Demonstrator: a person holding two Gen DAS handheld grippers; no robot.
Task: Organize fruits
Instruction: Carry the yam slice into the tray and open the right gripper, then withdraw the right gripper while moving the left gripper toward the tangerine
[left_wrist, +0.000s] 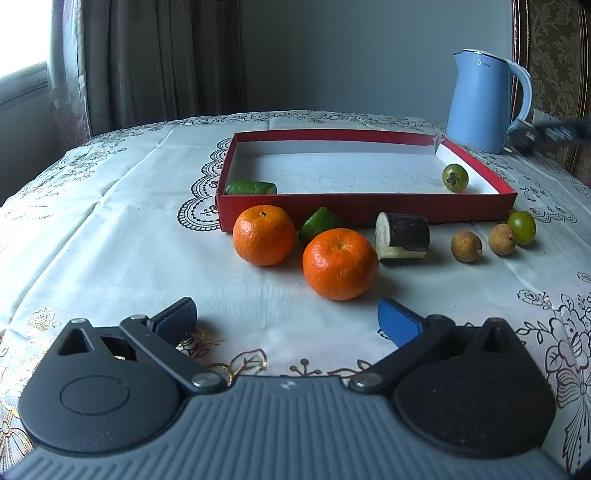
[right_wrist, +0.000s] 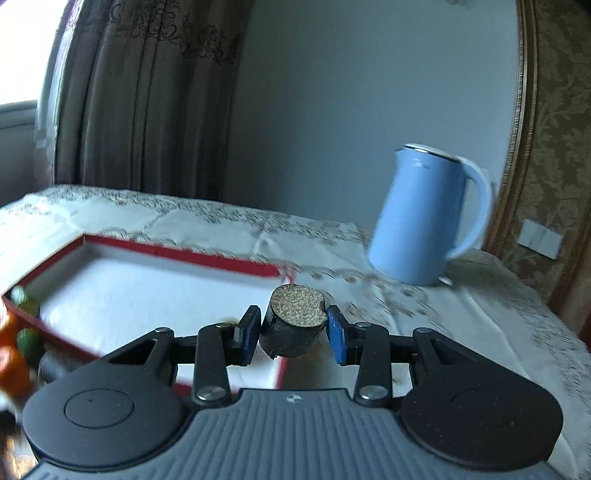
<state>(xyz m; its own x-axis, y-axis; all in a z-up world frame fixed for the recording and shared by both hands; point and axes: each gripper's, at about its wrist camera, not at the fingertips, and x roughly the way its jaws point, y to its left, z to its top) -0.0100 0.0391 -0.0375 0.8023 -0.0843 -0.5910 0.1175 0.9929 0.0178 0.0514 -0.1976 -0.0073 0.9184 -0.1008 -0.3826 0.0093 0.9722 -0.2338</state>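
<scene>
With the right claw (right_wrist: 290, 328) clamped on a dark cane piece (right_wrist: 293, 321) beside the red box (right_wrist: 177, 254), the left claw (left_wrist: 286, 319) gapes empty before two oranges (left_wrist: 340, 263), most fruit unboxed.

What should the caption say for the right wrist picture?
Right gripper holds a dark sugarcane piece above the red box, blue kettle behind.

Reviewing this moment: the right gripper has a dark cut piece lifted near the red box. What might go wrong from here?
1. The sugarcane piece sits in the right gripper tilted and held only at its sides, so it may slip.
2. It hangs near the red box corner wall; a low release could land on the rim.
3. Inside, the small green fruit might get knocked.
</scene>
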